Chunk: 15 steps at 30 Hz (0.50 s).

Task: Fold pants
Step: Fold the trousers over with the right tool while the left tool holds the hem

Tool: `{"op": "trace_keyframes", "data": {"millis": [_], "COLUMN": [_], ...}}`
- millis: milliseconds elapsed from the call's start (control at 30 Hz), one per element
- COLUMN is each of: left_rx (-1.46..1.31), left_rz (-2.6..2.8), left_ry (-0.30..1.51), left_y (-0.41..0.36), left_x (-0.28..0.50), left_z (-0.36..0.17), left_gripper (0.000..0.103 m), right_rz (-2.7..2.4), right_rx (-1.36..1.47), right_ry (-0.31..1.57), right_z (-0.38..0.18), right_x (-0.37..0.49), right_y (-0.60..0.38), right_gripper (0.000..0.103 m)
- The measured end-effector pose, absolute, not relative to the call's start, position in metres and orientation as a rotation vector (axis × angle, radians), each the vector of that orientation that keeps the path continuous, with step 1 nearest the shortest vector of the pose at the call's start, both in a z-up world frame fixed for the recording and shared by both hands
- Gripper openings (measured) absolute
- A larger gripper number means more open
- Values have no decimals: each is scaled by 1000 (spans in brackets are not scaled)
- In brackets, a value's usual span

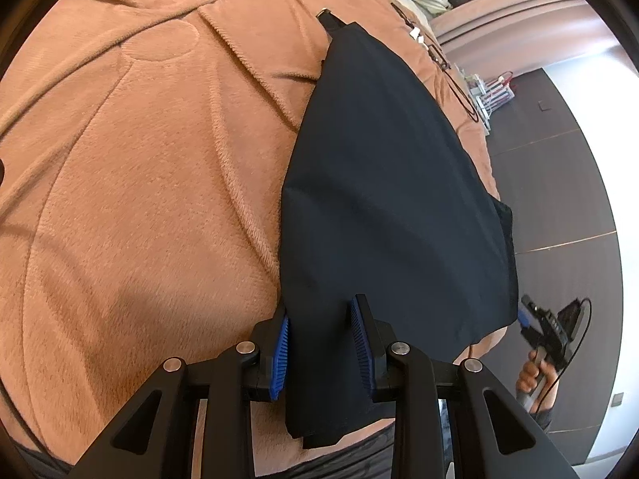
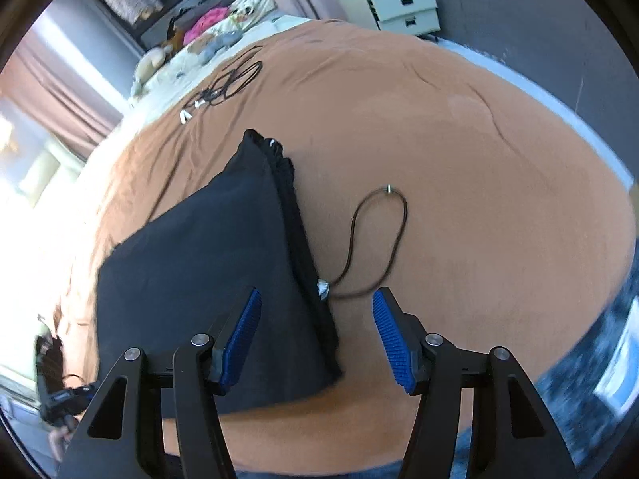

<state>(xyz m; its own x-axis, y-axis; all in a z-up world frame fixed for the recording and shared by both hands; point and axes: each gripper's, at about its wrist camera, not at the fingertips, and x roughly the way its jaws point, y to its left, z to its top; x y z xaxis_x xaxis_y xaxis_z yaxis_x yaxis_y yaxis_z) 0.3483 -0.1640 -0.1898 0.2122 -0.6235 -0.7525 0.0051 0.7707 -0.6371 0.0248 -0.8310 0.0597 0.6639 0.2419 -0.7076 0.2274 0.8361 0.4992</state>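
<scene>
brown blanket [image 1: 139, 179] covers the bed, and the dark pants [image 1: 383, 207] lie folded on it near its edge. from the left wrist, the left gripper [image 1: 321, 345] has its blue pads [image 1: 281, 353] spread, with a corner of the pants lying between them — not pinched. far right, the right gripper [image 1: 547, 327] shows small in a hand.

from the right wrist, the right gripper [image 2: 317, 339] is spread wide above the pants [image 2: 207, 263] — their gathered edge lies between the pads. a cord [image 2: 379, 235] loops just beside them on the blanket [image 2: 479, 159].
</scene>
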Motion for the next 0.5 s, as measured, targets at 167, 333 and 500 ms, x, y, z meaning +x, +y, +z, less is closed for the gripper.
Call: {"op": "trace_keyframes", "data": {"millis": [167, 333, 500], "left_rx": [-575, -574, -575], "left_rz": [-478, -484, -484], "left_ry": [1299, 1301, 1305], "left_y": [-165, -164, -164], "left_x": [350, 351, 352], "left_z": [-190, -190, -190], "left_gripper": [30, 30, 30], "right_rz": [23, 57, 119], "right_rx": [687, 792, 880], "right_ry": [829, 817, 790], "right_z": [45, 23, 4], "right_x": [-7, -16, -6], "right_y": [-828, -823, -810], "right_gripper": [65, 66, 66]}}
